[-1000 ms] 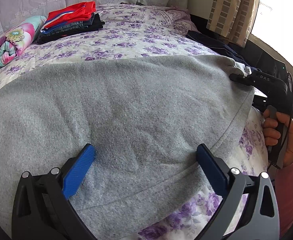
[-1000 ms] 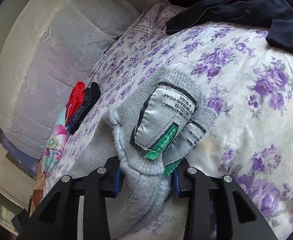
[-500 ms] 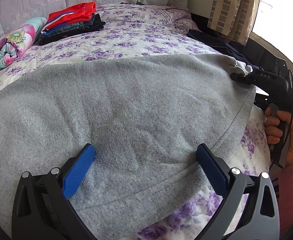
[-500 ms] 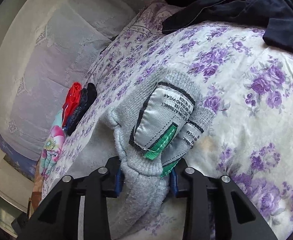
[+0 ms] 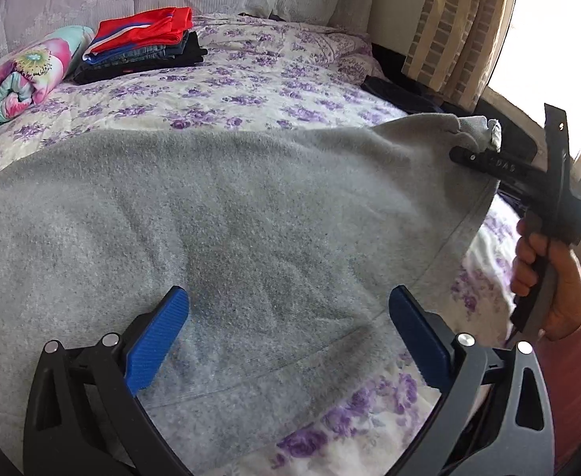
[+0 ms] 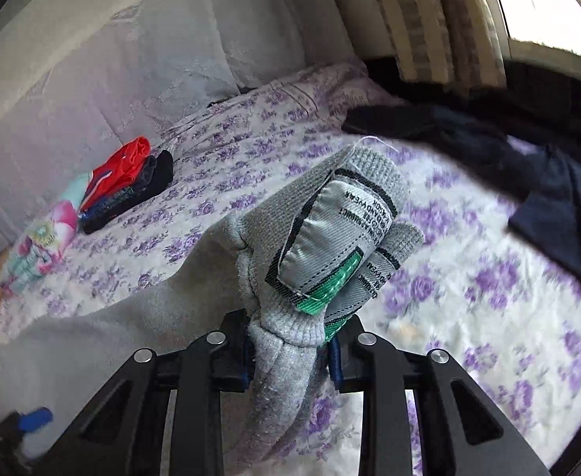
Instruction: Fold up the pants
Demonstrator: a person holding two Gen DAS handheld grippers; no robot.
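Grey pants spread over the floral bed, corner at 2 o'clock in the left view lifted off it. Right claw clamped on the bunched waistband with its 2 labels, jaws having just been closing; left claw wide apart, blue pads low over the cloth. Folded stack of clothes at 11 o'clock.

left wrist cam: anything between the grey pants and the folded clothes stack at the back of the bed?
Nothing. In the left wrist view only bare floral bedsheet lies between the grey pants and the folded stack.
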